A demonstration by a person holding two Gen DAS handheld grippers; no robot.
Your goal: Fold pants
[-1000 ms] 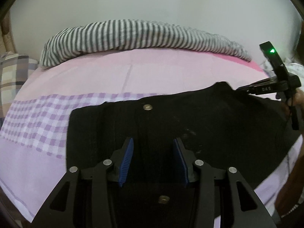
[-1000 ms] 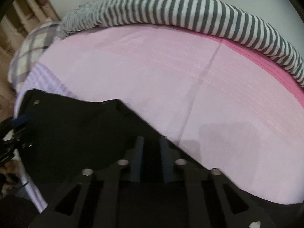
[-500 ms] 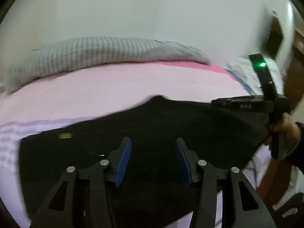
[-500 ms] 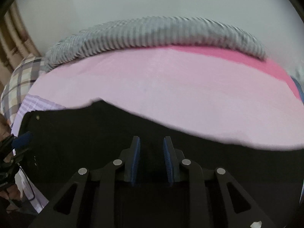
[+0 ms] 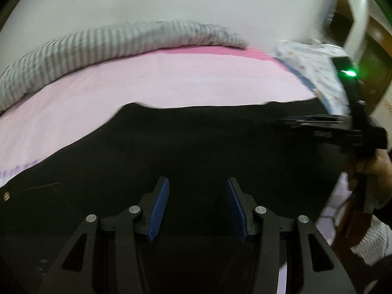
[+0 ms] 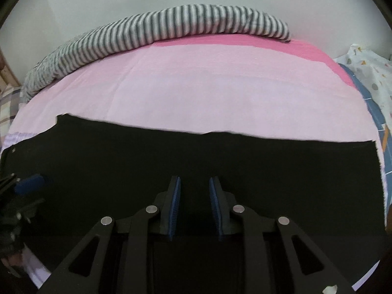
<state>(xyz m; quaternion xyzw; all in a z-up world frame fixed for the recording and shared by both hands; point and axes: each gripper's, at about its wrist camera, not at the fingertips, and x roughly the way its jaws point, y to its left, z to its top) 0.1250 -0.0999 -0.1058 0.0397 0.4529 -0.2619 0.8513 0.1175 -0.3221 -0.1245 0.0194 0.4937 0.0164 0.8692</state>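
The black pants [image 5: 196, 147] lie flat across the near side of a pink bed [image 5: 171, 83]; they also fill the lower half of the right wrist view [image 6: 196, 156]. A metal button [image 5: 5, 195] shows at their left end. My left gripper [image 5: 198, 183] is open and empty over the pants. My right gripper [image 6: 194, 183] is open with a narrower gap, nothing between its pads, over the pants' middle. The right gripper also shows at the right edge of the left wrist view [image 5: 294, 120], blurred, at the pants' right end.
A grey-and-white striped blanket [image 6: 156, 29] lies rolled along the far edge of the bed against a white wall. A white patterned cloth [image 6: 370, 73] lies at the bed's right end. A plaid pillow [image 6: 7, 107] is at the left.
The right gripper has opened and let go of the pants' edge, which now lies spread out flat to the right. Both cameras have swung to the right.
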